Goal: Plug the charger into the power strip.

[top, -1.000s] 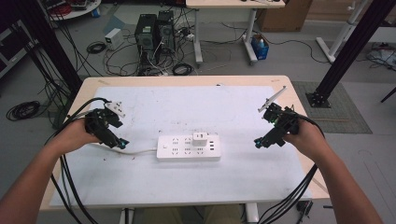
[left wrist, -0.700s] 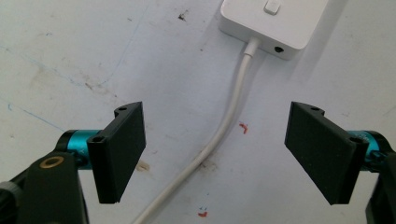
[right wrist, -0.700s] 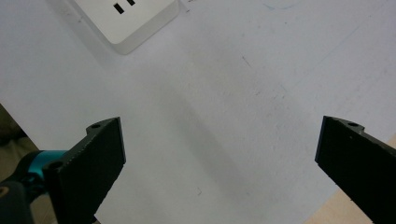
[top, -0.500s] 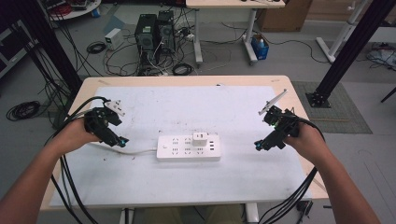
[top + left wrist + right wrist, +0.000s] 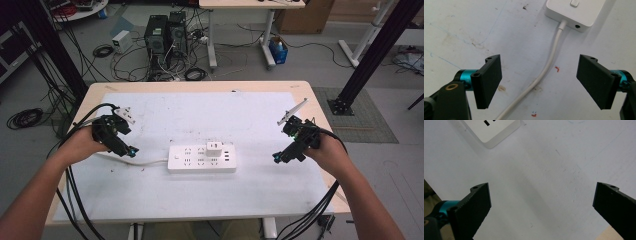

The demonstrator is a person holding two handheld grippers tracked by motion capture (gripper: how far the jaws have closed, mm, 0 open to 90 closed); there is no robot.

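Note:
A white power strip lies at the middle of the white table mat, with a small white plug adapter seated in its top row. Its white cable trails left; the cable runs between my left gripper's jaws in the left gripper view, up to the strip's end. My left gripper hovers open just left of the strip. My right gripper stands open to the strip's right, and a corner of the strip shows at the top left of the right gripper view. Neither holds anything.
The wooden table carries a white mat. Black cables hang from both grippers over the table's front edge. On the floor behind stand computer towers, tangled cords and black frame posts.
Both grippers have held nearly still; the left one has shifted slightly. The power strip and adapter have not moved.

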